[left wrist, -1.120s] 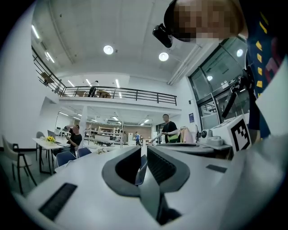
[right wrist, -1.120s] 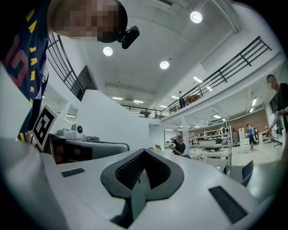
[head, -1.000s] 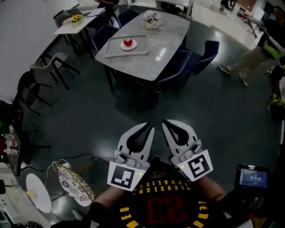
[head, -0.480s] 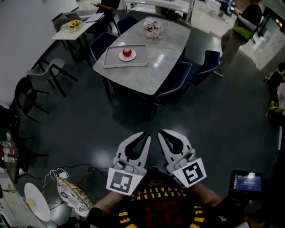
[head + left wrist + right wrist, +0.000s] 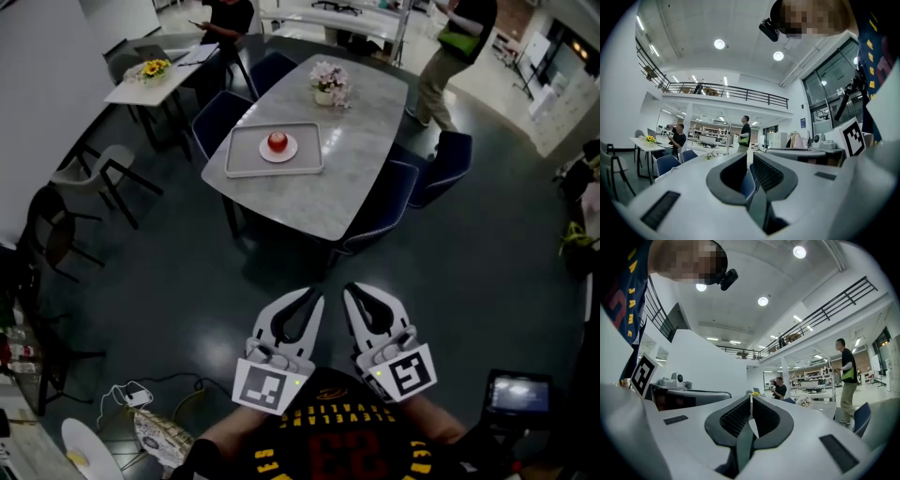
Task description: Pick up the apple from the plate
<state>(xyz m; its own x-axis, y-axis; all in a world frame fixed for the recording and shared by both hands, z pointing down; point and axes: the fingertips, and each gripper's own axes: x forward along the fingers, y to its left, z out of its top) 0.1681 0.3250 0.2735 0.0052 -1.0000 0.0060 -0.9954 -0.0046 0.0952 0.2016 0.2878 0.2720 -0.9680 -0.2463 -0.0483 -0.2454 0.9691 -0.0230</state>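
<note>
A red apple [image 5: 277, 142] sits on a small white plate [image 5: 278, 153], which lies in a grey tray [image 5: 246, 157] on a marble-top table [image 5: 319, 192] far ahead. Both grippers are held close to the person's chest, well short of the table. My left gripper [image 5: 316, 294] is shut with nothing in it; in its own view the left gripper [image 5: 750, 161] points level across the room. My right gripper [image 5: 351, 290] is also shut and empty, and the right gripper [image 5: 750, 399] likewise faces the hall. Neither gripper view shows the apple.
Blue chairs [image 5: 441, 169] ring the table, and a flower pot [image 5: 328, 84] stands at its far end. A side table with yellow flowers [image 5: 156, 67] is at the left, a person standing [image 5: 455, 37] at the back, and a cable and bag [image 5: 155, 427] on the floor.
The table with the apple has shifted lower and nearer in the head view. The standing person has walked left behind the table. Both grippers stay shut near the chest.
</note>
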